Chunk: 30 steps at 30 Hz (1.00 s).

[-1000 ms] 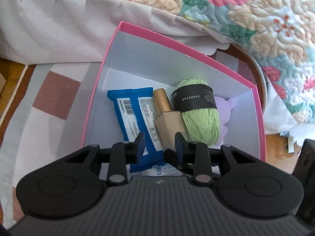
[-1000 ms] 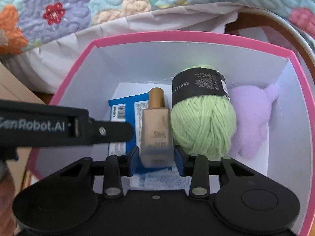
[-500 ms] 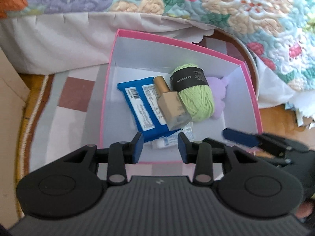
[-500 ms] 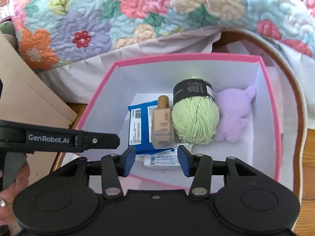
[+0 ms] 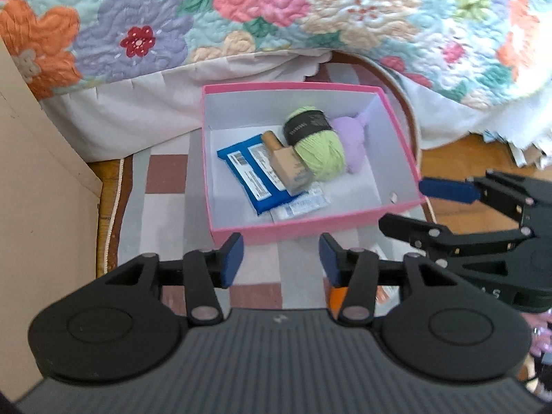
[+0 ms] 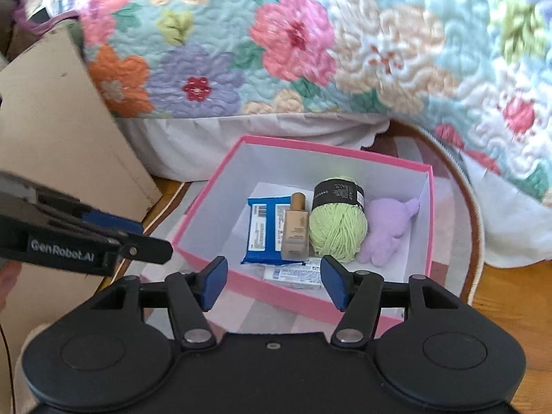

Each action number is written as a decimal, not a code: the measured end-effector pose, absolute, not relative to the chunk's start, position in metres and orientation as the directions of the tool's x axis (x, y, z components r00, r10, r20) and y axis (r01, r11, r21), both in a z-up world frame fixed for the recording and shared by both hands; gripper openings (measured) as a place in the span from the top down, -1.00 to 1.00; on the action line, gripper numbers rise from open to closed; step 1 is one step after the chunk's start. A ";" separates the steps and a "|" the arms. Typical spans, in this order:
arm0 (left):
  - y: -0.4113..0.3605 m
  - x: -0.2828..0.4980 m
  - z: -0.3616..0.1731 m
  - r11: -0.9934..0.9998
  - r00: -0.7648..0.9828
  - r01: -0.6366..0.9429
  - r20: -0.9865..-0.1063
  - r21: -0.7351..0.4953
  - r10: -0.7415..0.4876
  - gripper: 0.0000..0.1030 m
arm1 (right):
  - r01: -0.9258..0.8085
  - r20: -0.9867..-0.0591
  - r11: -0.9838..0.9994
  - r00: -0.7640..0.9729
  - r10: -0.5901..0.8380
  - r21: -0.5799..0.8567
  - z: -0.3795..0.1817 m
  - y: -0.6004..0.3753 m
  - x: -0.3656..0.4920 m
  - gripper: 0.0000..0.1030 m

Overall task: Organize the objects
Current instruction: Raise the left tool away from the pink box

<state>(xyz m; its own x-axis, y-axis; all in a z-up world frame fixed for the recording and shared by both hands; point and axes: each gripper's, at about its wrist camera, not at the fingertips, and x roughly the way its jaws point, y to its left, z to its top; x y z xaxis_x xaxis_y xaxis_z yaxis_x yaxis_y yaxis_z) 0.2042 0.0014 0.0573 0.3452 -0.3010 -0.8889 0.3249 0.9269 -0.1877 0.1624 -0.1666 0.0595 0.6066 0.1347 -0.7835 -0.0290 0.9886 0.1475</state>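
A pink box (image 5: 310,229) (image 6: 276,291) with white inside stands on the rug by the bed. In it lie a blue packet (image 5: 250,176) (image 6: 262,231), a beige bottle with a gold cap (image 5: 288,165) (image 6: 295,229), a green yarn ball (image 5: 319,145) (image 6: 336,227), a purple plush toy (image 5: 353,141) (image 6: 388,233) and a small white sachet (image 5: 303,205) (image 6: 293,274). My left gripper (image 5: 281,262) is open and empty, held back from the box's near wall. My right gripper (image 6: 272,281) is open and empty above the box's near edge; it also shows in the left wrist view (image 5: 431,203).
A floral quilt (image 5: 276,10) (image 6: 310,51) hangs over the bed behind the box. A beige board (image 5: 41,179) (image 6: 65,138) stands at the left. A checked rug (image 5: 165,207) covers the wooden floor (image 5: 459,158). An orange item (image 5: 336,295) lies under my left gripper.
My right gripper has let go of the beige bottle, which now lies in the box. Both grippers have pulled back and up from the box, and both have opened wider.
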 end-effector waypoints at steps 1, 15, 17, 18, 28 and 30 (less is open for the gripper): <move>0.002 0.198 0.062 0.926 0.347 0.329 -0.888 -0.186 -0.301 0.05 | -0.039 -0.779 0.989 0.612 0.134 0.140 0.064 -0.165 0.158 -0.26; 0.003 0.123 0.092 0.886 0.335 0.443 -0.890 -0.140 -0.308 -0.25 | -0.120 -0.746 0.990 0.652 0.134 0.073 0.116 -0.141 0.087 -0.72; 0.002 0.114 0.091 0.881 0.327 0.455 -0.895 -0.133 -0.303 -0.29 | -0.136 -0.743 0.989 0.656 0.132 0.055 0.120 -0.139 0.077 -0.73; 0.001 0.110 0.091 0.879 0.328 0.460 -0.896 -0.125 -0.299 -0.33 | -0.144 -0.739 0.988 0.661 0.132 0.048 0.122 -0.139 0.072 -0.73; -0.007 0.081 0.069 0.856 0.317 0.513 -0.913 -0.062 -0.256 -0.63 | -0.177 -0.652 0.984 0.745 0.137 0.004 0.120 -0.144 0.024 -0.85; -0.011 0.078 0.060 0.851 0.306 0.523 -0.920 -0.055 -0.247 -0.69 | -0.190 -0.642 0.981 0.757 0.121 -0.040 0.115 -0.142 0.018 -0.85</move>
<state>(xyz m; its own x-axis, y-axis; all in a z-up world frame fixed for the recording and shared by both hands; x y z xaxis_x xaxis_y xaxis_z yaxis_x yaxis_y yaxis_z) 0.0777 -0.0108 0.0597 0.3055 -0.2473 -0.9195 0.5227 0.8507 -0.0551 0.0182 -0.1421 0.1150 0.7569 0.1206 -0.6423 -0.1901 0.9810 -0.0398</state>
